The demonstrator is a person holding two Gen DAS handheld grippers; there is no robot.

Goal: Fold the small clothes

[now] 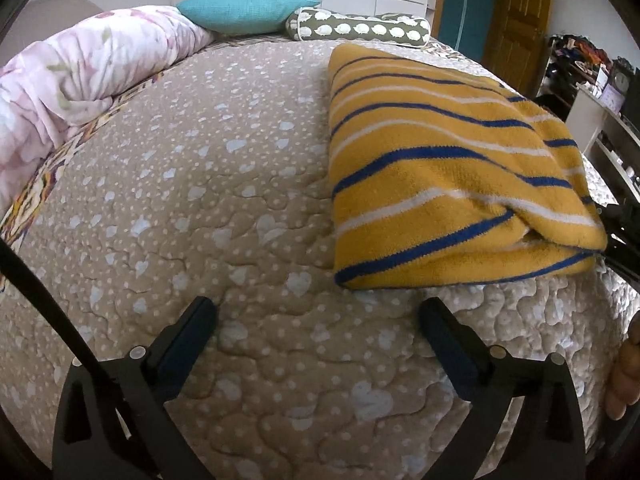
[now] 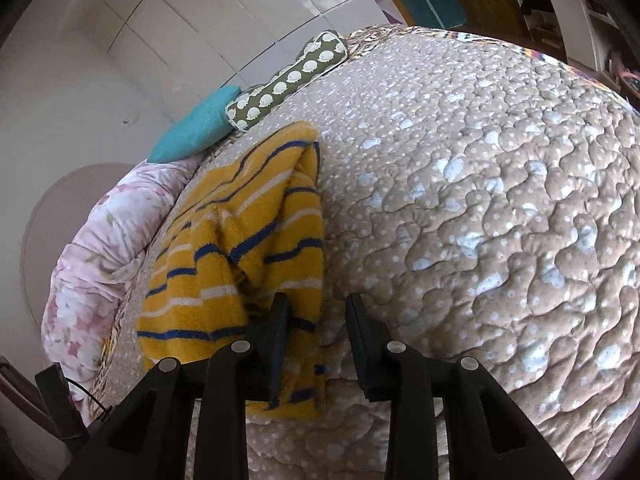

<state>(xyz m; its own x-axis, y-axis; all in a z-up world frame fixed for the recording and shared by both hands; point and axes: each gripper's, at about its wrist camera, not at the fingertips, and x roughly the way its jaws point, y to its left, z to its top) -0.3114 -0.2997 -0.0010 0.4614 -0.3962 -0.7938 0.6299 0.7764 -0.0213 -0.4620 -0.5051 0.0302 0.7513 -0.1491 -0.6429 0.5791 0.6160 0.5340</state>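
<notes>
**Finishing the fold on a striped garment**

Lying folded on the quilted bedspread (image 1: pixel 240 200), the yellow striped garment (image 1: pixel 440 168) sits toward two o'clock in the left wrist view. The left gripper (image 1: pixel 318 312) hangs over bare quilt at six o'clock, jaws spread wide and empty. The right gripper (image 2: pixel 318 308) stands partly parted, the garment's near edge between its jaws without either pad visibly pressing it. The fold looks close to done. Next, the right hand likely needs to draw clear without dragging the edge, or re-grip for another fold.
</notes>
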